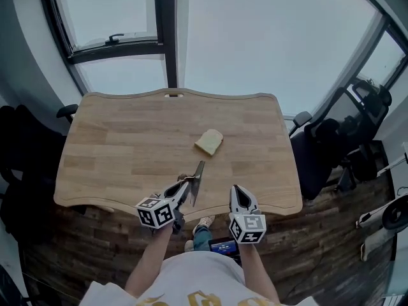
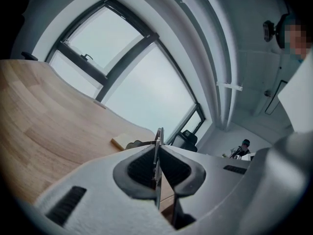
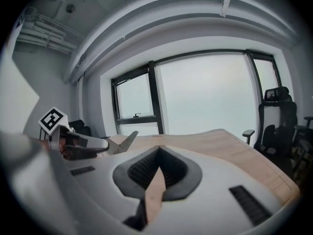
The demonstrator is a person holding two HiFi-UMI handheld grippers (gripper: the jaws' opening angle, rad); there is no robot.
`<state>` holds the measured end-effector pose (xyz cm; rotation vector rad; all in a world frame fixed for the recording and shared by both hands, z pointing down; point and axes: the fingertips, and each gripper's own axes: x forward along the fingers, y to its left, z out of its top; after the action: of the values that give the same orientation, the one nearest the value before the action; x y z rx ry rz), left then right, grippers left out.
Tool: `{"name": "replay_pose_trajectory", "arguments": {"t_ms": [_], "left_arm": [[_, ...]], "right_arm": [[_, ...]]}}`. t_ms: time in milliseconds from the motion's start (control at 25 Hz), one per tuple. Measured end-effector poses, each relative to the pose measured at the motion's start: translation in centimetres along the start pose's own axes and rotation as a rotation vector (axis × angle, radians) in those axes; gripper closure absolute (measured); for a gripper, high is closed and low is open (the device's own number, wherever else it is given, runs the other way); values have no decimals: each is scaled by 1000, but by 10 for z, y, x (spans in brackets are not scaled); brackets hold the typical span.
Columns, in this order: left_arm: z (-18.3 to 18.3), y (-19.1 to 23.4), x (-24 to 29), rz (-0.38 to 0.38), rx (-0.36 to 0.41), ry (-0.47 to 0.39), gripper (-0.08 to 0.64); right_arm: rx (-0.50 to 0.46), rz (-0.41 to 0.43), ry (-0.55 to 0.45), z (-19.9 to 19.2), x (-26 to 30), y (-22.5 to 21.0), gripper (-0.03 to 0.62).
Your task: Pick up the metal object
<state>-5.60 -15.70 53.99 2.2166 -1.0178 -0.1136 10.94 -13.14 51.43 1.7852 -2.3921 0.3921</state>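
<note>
The left gripper (image 1: pixel 185 186) is clamped on the metal blade (image 1: pixel 197 181), whose thin edge stands pinched between the pads (image 2: pixel 143 168). The blade sits over the desk's (image 1: pixel 121 142) near edge, left of middle, its tip pointing towards a yellow block (image 1: pixel 209 141) near the desk's centre. The right gripper (image 1: pixel 236 190) is just beside it at the near edge, its jaws together at the tips with nothing between them.

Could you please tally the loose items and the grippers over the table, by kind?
metal blade: 1
pale yellow slab: 1
grippers: 2 (left gripper, right gripper)
Total: 4
</note>
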Motion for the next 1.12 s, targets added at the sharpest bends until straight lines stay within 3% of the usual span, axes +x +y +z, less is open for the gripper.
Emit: {"name": "replay_pose_trajectory", "arguments": {"t_ms": [320, 640, 1120], "left_arm": [[38, -28, -18, -13, 81, -102, 522], [55, -41, -35, -82, 69, -196, 522], [50, -37, -39, -74, 64, -189, 522]], "right_arm": [[-14, -7, -36, 15, -6, 8, 581], [-58, -12, -36, 16, -6, 16, 581], [-77, -7, -32, 16, -7, 19, 581]]}}
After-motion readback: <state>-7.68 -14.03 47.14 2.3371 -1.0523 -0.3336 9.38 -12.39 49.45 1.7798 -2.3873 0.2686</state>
